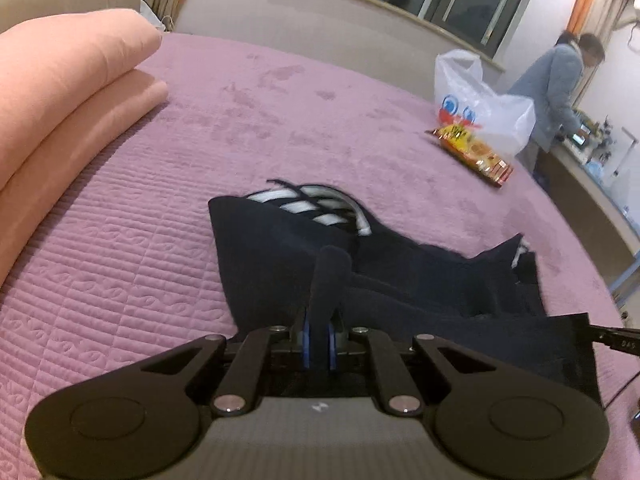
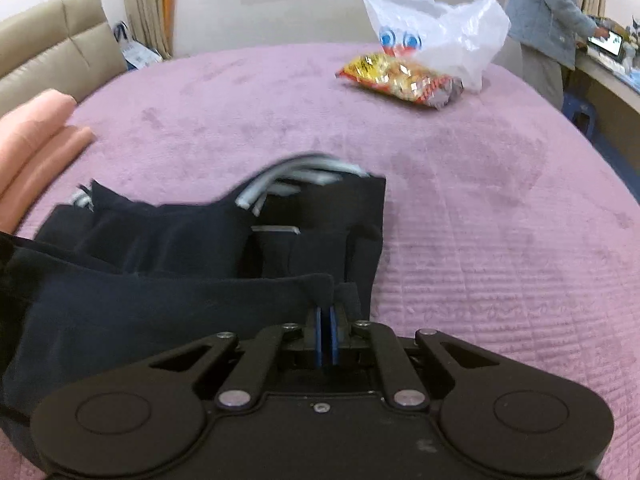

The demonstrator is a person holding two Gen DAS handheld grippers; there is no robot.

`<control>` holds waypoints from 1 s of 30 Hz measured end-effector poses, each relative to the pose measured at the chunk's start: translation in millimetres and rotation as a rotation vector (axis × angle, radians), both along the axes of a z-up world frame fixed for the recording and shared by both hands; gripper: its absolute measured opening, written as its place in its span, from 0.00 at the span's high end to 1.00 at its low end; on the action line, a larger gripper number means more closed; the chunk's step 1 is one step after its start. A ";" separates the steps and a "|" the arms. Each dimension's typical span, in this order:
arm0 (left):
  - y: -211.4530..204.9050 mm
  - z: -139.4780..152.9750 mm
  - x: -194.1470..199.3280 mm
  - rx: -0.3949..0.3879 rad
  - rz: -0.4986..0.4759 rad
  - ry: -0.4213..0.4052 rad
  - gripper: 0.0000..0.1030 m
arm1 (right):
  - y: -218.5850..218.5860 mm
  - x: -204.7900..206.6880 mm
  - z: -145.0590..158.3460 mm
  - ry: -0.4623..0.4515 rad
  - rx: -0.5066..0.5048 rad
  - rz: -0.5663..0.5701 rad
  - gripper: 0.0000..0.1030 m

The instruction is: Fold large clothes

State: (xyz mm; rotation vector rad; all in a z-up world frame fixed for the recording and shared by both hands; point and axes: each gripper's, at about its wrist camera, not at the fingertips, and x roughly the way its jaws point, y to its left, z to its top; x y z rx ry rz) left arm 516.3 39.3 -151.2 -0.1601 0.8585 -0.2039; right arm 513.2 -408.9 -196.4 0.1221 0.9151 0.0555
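Observation:
A dark navy garment (image 1: 280, 248) with white stripes (image 1: 312, 208) lies bunched on the purple bedspread (image 1: 280, 100). My left gripper (image 1: 319, 320) is shut on a raised fold of the garment, and the cloth stands up between its blue pads. In the right wrist view the same garment (image 2: 180, 240) spreads to the left, with its white stripes (image 2: 304, 172) at the far end. My right gripper (image 2: 327, 312) is shut on the garment's near edge, a thin layer of cloth pinched between the pads. The cloth hangs taut between the two grips.
A folded pink blanket (image 1: 72, 100) lies at the left of the bed. At the far right of the bed sit a white plastic bag (image 2: 436, 28) and a yellow-red snack packet (image 2: 400, 80). A person (image 2: 548, 16) stands at a counter beyond the bed.

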 end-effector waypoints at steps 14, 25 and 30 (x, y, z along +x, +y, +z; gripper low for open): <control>5.5 -31.3 26.8 -0.089 -0.027 0.054 0.93 | -11.2 15.3 -25.8 0.059 0.110 -0.045 0.92; 21.5 58.9 16.6 -0.184 0.030 -0.224 0.95 | -8.0 0.4 100.9 -0.333 -0.002 -0.055 0.95; 17.2 65.2 67.3 -0.147 0.031 -0.301 0.95 | -9.1 57.1 95.5 -0.382 -0.012 -0.073 0.95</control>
